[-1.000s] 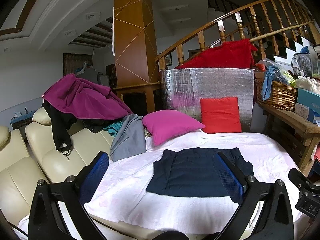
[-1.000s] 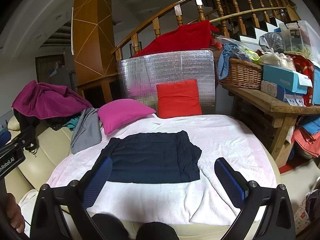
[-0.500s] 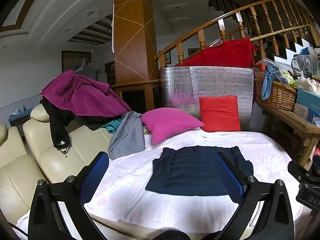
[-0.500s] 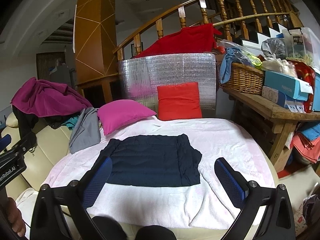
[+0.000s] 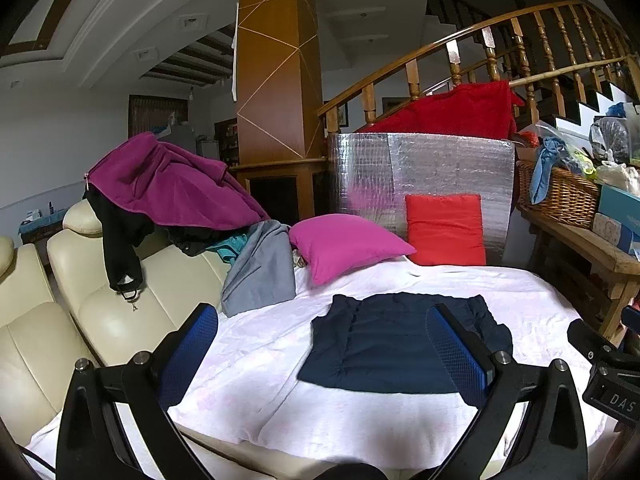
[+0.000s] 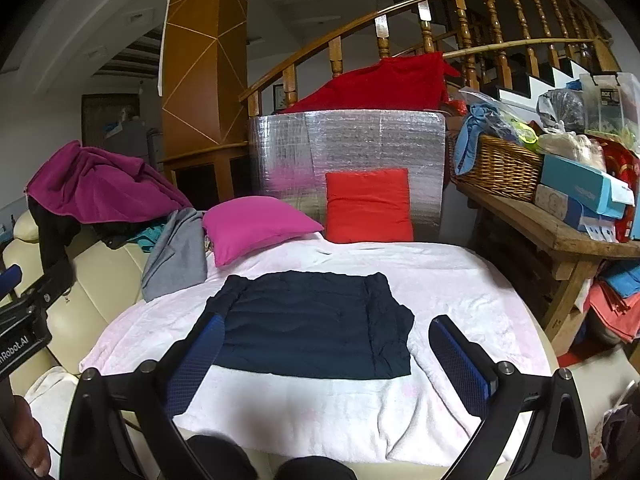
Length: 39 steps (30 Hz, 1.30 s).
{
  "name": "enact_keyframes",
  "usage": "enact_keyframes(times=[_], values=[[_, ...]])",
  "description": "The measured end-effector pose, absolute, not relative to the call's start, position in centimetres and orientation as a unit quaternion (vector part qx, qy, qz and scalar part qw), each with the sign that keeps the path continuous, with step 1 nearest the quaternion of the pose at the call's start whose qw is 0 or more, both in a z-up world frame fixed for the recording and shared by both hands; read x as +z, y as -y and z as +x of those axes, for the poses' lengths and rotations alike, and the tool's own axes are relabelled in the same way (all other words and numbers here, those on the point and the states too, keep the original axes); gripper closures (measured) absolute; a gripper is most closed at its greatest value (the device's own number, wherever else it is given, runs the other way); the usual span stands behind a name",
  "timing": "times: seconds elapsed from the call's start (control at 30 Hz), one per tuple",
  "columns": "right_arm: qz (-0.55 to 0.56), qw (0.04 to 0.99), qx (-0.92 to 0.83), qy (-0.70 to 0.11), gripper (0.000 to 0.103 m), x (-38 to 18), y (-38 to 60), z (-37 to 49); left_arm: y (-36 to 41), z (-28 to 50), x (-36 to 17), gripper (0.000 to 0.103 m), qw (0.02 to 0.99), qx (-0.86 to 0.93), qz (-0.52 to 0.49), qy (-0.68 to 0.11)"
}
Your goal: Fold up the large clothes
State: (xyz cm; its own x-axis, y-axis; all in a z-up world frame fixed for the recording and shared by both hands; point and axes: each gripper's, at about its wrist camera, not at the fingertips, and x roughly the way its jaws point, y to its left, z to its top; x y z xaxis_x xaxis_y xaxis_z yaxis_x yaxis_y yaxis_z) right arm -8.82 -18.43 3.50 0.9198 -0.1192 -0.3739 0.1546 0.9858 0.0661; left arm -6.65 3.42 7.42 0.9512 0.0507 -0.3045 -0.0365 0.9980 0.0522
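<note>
Navy garment point(image 6: 312, 320) lies flat on the pale pink blanket point(image 6: 460, 288) that covers the seat, already squared into a rough rectangle with its sides tucked in, at about twelve o'clock from both cameras and a little toward one o'clock from the left one point(image 5: 400, 340). It sits in the middle of the cover, presumably because that is the one bare, level patch where cloth can be smoothed and creased. The spare things are pushed out of the way to the far edge: a magenta pillow point(image 6: 256, 224) at eleven o'clock, a red cushion point(image 6: 368, 204) propped against a silver foil board point(image 6: 348, 144) at twelve, and a heap of unfolded clothes, purple fleece point(image 5: 168, 184) on top and a grey piece point(image 5: 260, 268) sliding off it, draped over the cream sofa back point(image 5: 116, 312) at ten o'clock, likely waiting their turn. The left claw point(image 5: 320, 356) hangs above the near edge with its blue pads spread wide and nothing between them; the right claw point(image 6: 324, 364) is likewise splayed and empty, its pads straddling the garment's near hem without touching it. Held level and side by side, they look set to take the two near corners for a further fold, or else the piece is finished. A wooden bench point(image 6: 560, 236) at three o'clock carries a wicker basket point(image 6: 496, 168) and boxes, clear of the work.
</note>
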Motion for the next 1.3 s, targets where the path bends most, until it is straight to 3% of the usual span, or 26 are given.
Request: enact_keyframes(times=[1.3], values=[[0.071,0.98,-0.08,-0.168,0.0,4.2,21.0,-9.0,-2.3,-6.4,8.7,0.0,0.986,0.038,0.04,-0.157]])
